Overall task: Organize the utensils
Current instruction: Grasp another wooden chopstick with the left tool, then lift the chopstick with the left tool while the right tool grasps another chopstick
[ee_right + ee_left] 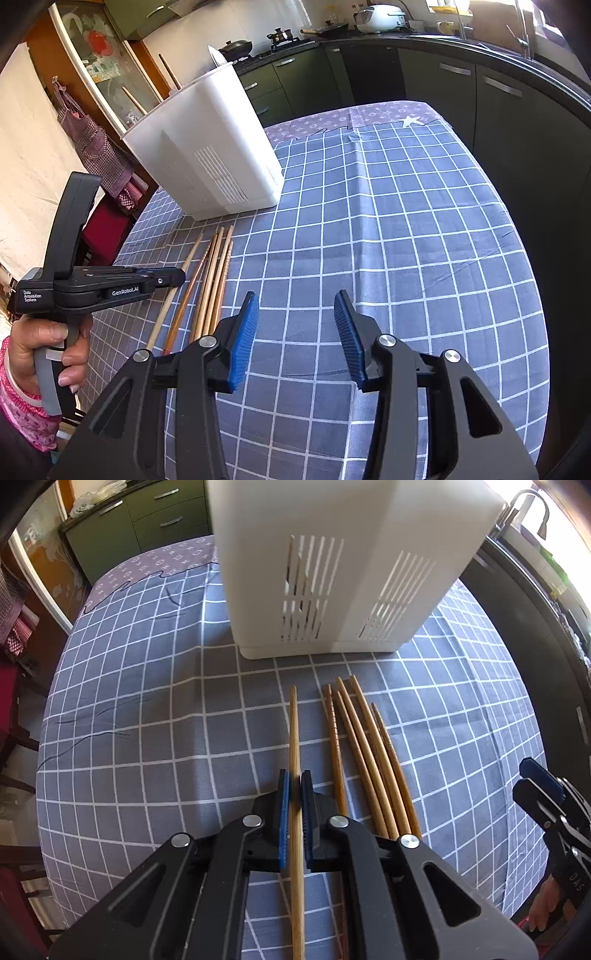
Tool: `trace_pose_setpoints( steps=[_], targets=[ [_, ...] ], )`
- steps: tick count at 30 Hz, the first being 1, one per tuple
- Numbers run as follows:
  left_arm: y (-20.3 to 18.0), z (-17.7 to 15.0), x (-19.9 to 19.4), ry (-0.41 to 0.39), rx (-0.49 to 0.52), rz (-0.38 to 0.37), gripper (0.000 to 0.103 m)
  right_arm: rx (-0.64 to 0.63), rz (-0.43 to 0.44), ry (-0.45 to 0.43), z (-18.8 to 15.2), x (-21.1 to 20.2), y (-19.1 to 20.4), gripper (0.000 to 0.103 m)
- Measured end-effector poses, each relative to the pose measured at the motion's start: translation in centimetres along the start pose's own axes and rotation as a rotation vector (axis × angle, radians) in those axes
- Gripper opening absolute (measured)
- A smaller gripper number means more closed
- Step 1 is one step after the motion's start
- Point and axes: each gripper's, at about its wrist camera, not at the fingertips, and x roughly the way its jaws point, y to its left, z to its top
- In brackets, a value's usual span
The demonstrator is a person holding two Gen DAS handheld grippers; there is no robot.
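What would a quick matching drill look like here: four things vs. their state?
Things:
1. left claw
2. right claw
3. white holder
4. loose chopsticks

States:
A. lying flat on the checked cloth
B. open, holding nothing
C. standing upright on the table
D. shut on one chopstick

Pairs: 1-D, 2-B, 3-C, 4-A

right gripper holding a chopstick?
No. The right gripper is open over bare tablecloth, with nothing between its jaws; the chopsticks lie off to its left.
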Motion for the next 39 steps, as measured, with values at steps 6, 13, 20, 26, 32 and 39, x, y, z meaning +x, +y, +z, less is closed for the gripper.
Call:
trace_pose_setpoints(
  steps=[6,13,20,26,32,39],
  targets=[
    [1.9,-0.9,-5.5,-0.195,-0.033,-0.026,0.006,-0.027,0.009,0.037,0.2,0.9,0.8,0.045],
    [2.3,-4.0,-14.1,-0.537,-0.003,0.005,0.006,-0.109,0.0,0.066,0.3,3.3,3.6,0.045],
    [1.8,-7.2,-16.7,-0.679,0.01,0.037,0.006,-0.174,-0.073,0.101,0.0,6.7,6.1,0.045],
    [2.6,-8.3,-17.2,-0.698,-0.007,0.029,0.006,-0.195,-0.092,0.101,0.5,7.7,7.3,0.044],
    [2.5,-8.6,-17.2,-0.701,-0.007,0.024,0.006,-0.244,-0.154,0.103,0.7,8.1,8.1,0.044],
    [2.4,-8.7,-17.1,-0.701,0.001,0.023,0.006,-0.241,-0.188,0.114,0.8,7.4,7.6,0.044]
  ],
)
